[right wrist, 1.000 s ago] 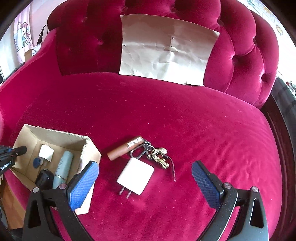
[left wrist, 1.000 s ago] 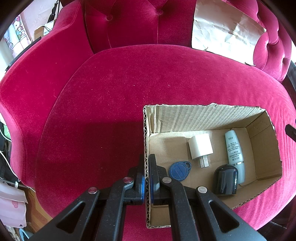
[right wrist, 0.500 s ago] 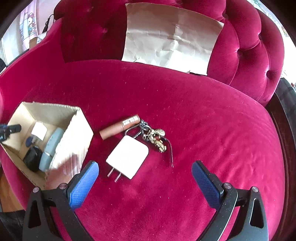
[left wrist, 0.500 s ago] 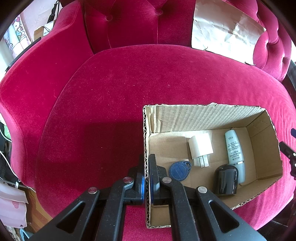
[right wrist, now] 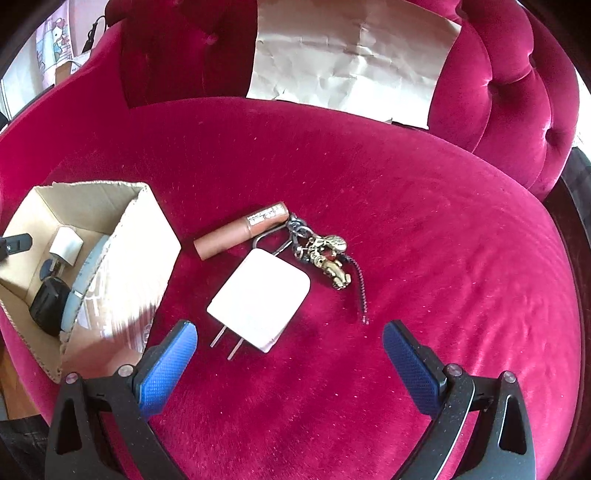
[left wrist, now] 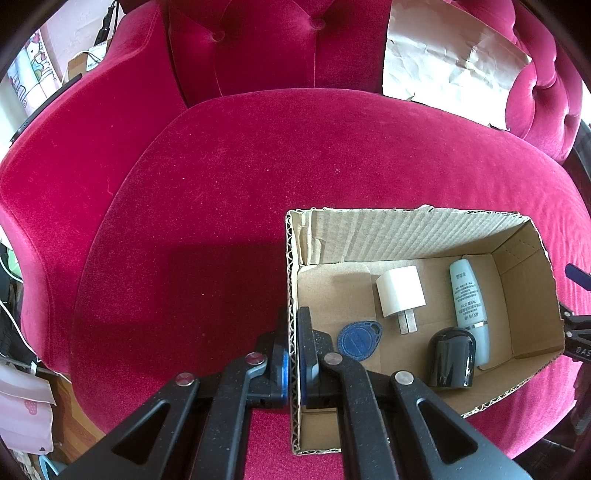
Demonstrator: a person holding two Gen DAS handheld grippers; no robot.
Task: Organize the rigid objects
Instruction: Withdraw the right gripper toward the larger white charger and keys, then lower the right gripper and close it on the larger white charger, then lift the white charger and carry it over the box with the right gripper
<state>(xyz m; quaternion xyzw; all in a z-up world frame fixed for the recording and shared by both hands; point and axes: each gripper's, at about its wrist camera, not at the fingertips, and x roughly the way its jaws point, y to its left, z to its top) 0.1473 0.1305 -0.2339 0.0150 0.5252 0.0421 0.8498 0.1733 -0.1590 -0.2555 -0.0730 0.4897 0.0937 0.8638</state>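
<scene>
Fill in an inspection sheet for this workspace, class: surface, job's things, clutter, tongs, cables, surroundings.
Surface: red velvet sofa seat.
Job's things: box holds small charger, blue tag, black cap, pale tube. Outside it lie large charger, brown tube, keychain.
Clutter: creased paper against the backrest.
Tongs: left tongs shut on the box wall; right tongs open, above the large charger.
Cables: dark cable, far left.
Surroundings: cartoon print at left edge.

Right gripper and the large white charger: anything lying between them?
Nothing: in the right wrist view only bare red velvet separates the open right gripper from the large white charger.
</scene>
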